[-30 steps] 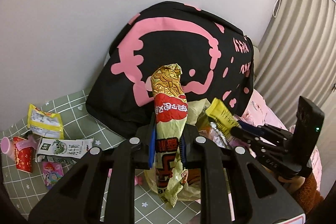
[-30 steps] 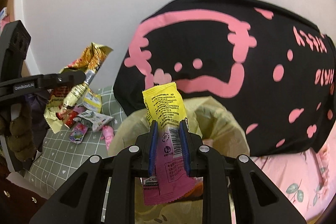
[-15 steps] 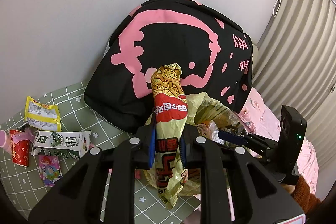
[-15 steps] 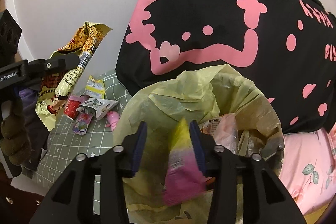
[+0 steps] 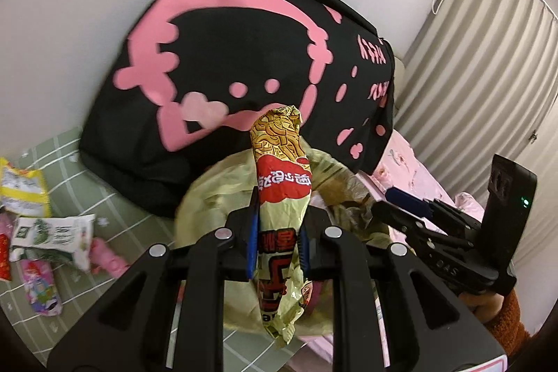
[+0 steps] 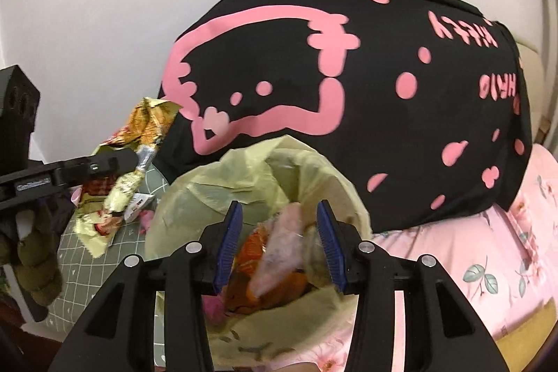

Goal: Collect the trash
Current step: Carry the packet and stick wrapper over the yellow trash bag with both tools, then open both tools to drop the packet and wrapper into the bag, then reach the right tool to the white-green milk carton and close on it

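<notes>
L gripper [image 5: 277, 243] is clamped on the noodle pack [image 5: 280, 194], long axis upright, w/ the bag [image 5: 209, 197] mouth just ahead and below; R gripper [image 6: 280, 241] is spread wide, empty, right over the bag, so nearer.

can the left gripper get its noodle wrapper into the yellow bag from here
Probably yes. The left gripper, shut on the noodle wrapper, is just short of the bag, whose mouth is open; the empty right gripper hovering there may crowd it.

Glossy crinkled foil noodle wrapper [image 5: 280, 197]; thin matt plastic bag [image 6: 244, 183]; soft cloth pillow [image 6: 348, 93]
</notes>
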Action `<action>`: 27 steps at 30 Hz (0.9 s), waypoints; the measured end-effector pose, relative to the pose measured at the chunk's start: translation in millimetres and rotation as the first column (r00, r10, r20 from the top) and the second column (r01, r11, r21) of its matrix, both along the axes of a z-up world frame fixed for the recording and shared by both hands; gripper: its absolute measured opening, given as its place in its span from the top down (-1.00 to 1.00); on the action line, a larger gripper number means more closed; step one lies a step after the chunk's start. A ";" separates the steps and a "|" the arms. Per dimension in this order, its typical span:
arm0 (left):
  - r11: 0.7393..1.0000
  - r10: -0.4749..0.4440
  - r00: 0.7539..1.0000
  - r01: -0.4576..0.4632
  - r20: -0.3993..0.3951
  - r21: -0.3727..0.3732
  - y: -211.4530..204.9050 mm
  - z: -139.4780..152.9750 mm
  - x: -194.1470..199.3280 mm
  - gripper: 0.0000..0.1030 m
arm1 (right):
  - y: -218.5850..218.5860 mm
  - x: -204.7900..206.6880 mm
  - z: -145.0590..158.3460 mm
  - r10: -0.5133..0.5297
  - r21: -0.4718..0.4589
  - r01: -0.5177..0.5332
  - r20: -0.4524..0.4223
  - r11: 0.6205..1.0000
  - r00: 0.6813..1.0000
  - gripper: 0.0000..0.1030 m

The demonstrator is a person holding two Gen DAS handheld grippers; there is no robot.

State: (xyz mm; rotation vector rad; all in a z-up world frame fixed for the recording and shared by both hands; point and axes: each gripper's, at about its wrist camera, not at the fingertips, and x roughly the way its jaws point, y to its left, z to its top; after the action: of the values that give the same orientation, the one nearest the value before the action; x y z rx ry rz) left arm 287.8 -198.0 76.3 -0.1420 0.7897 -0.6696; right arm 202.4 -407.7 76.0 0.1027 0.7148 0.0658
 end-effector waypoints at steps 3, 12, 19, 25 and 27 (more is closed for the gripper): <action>1.000 -0.012 1.000 0.012 -0.021 0.002 -16.5 -9.0 7.7 0.69 | -9.9 -7.5 1.6 -0.019 0.014 0.019 0.001 1.000 1.000 0.18; 0.997 -0.076 0.993 0.078 -0.091 0.021 -51.8 -36.8 10.8 0.20 | -37.9 -19.6 6.8 -0.083 0.021 0.083 0.011 0.996 0.996 0.18; 0.999 -0.040 0.997 0.042 -0.065 0.031 -34.1 -31.0 6.4 0.11 | -36.3 -9.8 -0.5 -0.065 0.045 0.065 0.000 0.997 0.998 0.18; 0.994 0.098 0.995 -0.098 -0.005 0.038 13.7 -18.5 6.4 0.10 | -4.6 8.7 -3.6 0.020 0.064 -0.020 0.006 0.998 1.000 0.18; 0.981 0.191 0.981 -0.192 0.035 0.037 40.6 -16.0 6.2 0.10 | 8.0 14.3 -3.5 0.055 0.072 -0.056 0.012 0.996 0.998 0.18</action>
State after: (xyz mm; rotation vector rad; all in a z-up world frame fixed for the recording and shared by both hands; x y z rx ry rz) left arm 293.9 -157.4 60.2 -0.1683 0.7486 -0.4720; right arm 216.7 -399.7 72.5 0.1519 0.7054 0.1452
